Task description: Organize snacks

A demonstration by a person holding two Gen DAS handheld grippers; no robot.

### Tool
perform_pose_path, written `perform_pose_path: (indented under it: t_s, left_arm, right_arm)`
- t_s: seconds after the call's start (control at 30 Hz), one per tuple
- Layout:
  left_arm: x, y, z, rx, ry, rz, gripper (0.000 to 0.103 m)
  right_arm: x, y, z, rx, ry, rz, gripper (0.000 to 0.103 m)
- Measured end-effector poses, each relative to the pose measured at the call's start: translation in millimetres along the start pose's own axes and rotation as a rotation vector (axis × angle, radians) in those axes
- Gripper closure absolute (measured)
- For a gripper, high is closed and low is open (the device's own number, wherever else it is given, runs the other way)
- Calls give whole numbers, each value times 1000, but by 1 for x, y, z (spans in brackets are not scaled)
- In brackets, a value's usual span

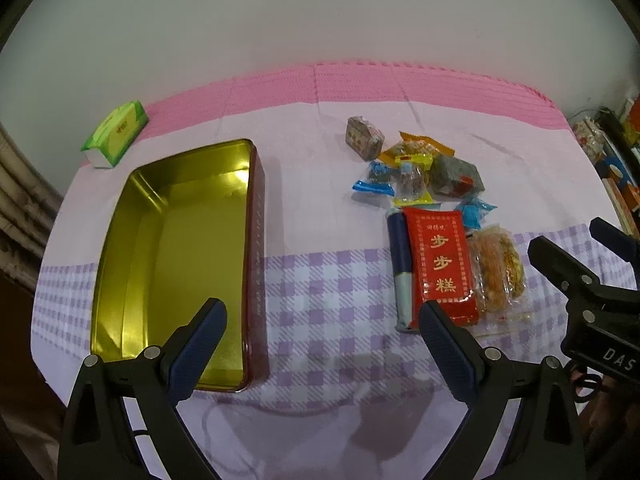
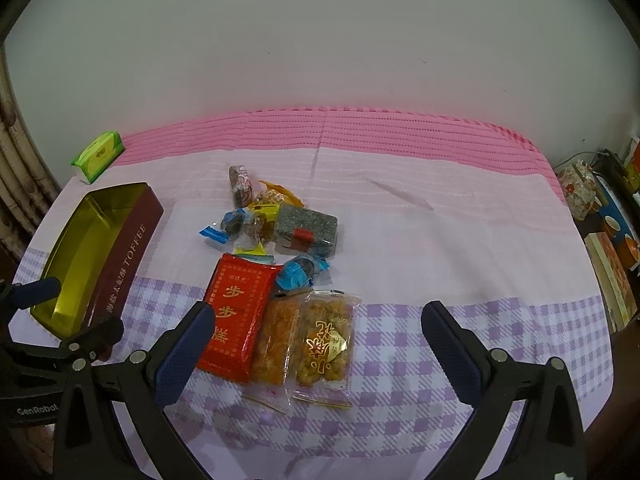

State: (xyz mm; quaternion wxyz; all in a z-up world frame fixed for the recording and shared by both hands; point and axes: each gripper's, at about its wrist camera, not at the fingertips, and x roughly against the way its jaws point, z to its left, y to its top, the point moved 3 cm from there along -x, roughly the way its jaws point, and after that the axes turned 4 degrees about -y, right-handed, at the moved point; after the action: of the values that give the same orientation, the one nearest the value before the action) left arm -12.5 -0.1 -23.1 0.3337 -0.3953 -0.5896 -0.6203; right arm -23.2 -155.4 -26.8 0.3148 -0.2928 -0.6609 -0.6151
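Two black grippers with blue finger pads hover over the pink-and-lilac checked tablecloth [image 2: 440, 240], both spread wide and gripping nothing. In the left wrist view the left gripper [image 1: 322, 320] hangs between the open maroon toffee tin with its gold inside [image 1: 180, 248] at 10 o'clock and the pile of wrapped snacks [image 1: 432, 208] at 1 o'clock. The right gripper [image 2: 318, 320] frames the red rectangular cake packet [image 2: 236, 312] and two clear packets of golden fried snacks [image 2: 312, 340]. A green tissue pack [image 2: 98, 155] lies at 10 o'clock.
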Motion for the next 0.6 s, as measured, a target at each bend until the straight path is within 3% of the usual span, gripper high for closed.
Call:
perform_pose_path:
  t_s: [0.6]
  left_arm:
    - [-13, 3, 0, 8, 21, 24, 6]
  right_arm:
    - [-13, -2, -1, 13, 12, 33, 1]
